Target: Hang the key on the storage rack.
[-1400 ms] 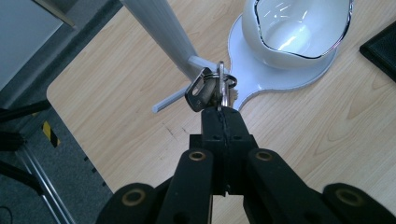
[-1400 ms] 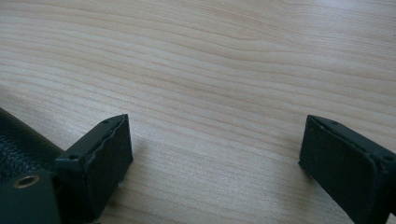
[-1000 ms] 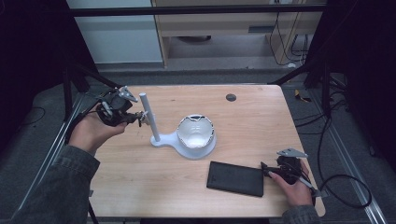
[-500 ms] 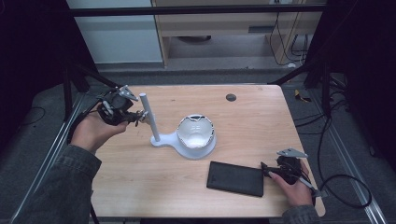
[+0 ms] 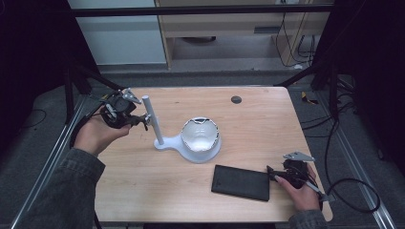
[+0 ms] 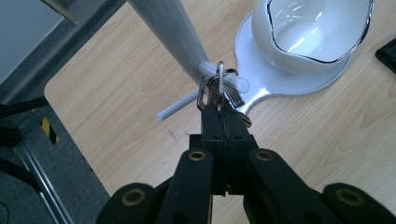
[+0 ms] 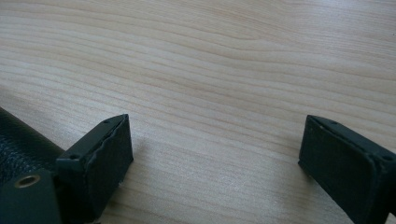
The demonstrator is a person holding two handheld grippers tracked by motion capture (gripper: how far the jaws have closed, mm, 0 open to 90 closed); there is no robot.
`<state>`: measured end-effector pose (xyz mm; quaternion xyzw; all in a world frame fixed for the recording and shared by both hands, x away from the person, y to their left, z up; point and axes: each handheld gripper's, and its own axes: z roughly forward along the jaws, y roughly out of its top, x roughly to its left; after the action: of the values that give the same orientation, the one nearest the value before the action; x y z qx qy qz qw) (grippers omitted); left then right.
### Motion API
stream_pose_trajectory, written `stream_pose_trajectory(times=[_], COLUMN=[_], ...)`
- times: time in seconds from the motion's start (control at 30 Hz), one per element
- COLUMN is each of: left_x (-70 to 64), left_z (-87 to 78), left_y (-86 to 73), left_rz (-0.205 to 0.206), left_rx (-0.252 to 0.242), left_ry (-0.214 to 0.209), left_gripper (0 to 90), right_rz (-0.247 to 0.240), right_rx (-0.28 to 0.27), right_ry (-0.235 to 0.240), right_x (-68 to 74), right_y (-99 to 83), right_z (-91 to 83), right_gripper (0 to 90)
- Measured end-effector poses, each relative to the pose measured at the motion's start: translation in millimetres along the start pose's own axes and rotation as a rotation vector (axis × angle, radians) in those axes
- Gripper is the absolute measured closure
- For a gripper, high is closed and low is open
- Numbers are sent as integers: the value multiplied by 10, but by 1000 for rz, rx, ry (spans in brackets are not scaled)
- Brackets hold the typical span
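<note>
A white stand has an upright post (image 5: 152, 121) with a short side peg (image 6: 231, 82) and a round base holding a white bowl (image 5: 200, 133). In the left gripper view, my left gripper (image 6: 223, 119) is shut on a metal key ring (image 6: 215, 83) with keys, and the ring sits around the peg's end. From above, the left gripper (image 5: 143, 120) is held just left of the post. My right gripper (image 5: 273, 174) rests low at the table's front right, beside a flat black case (image 5: 241, 182). Its jaws (image 7: 215, 149) stand wide open over bare wood, with the case's edge (image 7: 18, 144) at their left.
A small dark disc (image 5: 236, 99) lies on the wooden table (image 5: 267, 129) toward the back. A thin white rod (image 6: 180, 103) sticks out low on the stand. The table's left edge and a metal frame rail (image 5: 57, 152) run close to my left hand.
</note>
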<state>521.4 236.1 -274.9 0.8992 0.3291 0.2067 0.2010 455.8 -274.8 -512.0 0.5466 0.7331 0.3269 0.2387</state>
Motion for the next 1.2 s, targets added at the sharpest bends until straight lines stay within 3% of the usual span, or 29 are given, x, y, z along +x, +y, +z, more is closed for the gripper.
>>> stream_pose_trajectory(times=[0.2, 0.27, 0.37, 0.4, 0.5, 0.67, 0.73, 0.77, 0.9, 1.03, 1.13, 1.2], left_x=[-1, -10, -40, -55, -102, -299, -451, -451, -687, -800, -937, -963], left_z=[0, -29, -112, -141, -194, -255, -199, -199, -21, 112, 306, 349], left_y=[-18, -61, -170, -221, -329, -592, -721, -721, -868, -915, -930, -930], left_rz=[0, -7, -19, -21, -25, -19, -6, -6, 1, -9, 0, 6], left_rx=[-11, -61, -133, -156, -192, -269, -281, -281, -299, -311, -291, -287], left_ry=[2, 15, 58, 54, 62, 86, 94, 94, 69, 39, 8, 0], left_gripper=[897, 872, 731, 732, 685, 601, 531, 509, 434, 401, 366, 353], right_rz=[0, 0, 0, 0, 0, 1, 3, 3, 1, -3, -14, -20], right_rx=[0, 0, 0, 0, 0, 0, 1, 1, 5, -10, -31, -40], right_ry=[0, 0, 0, 0, 0, 0, -3, -3, -1, -11, -25, -29], right_x=[0, 0, 0, 0, 0, 0, 0, 0, -12, -14, 2, 0], right_y=[0, 0, 0, 0, 0, 0, 1, 1, 9, 20, 31, 34], right_z=[0, 0, 0, 0, 0, 0, 1, 1, -4, -34, -80, -103], right_gripper=[97, 97, 97, 97, 97, 96, 93, 93, 94, 111, 145, 169])
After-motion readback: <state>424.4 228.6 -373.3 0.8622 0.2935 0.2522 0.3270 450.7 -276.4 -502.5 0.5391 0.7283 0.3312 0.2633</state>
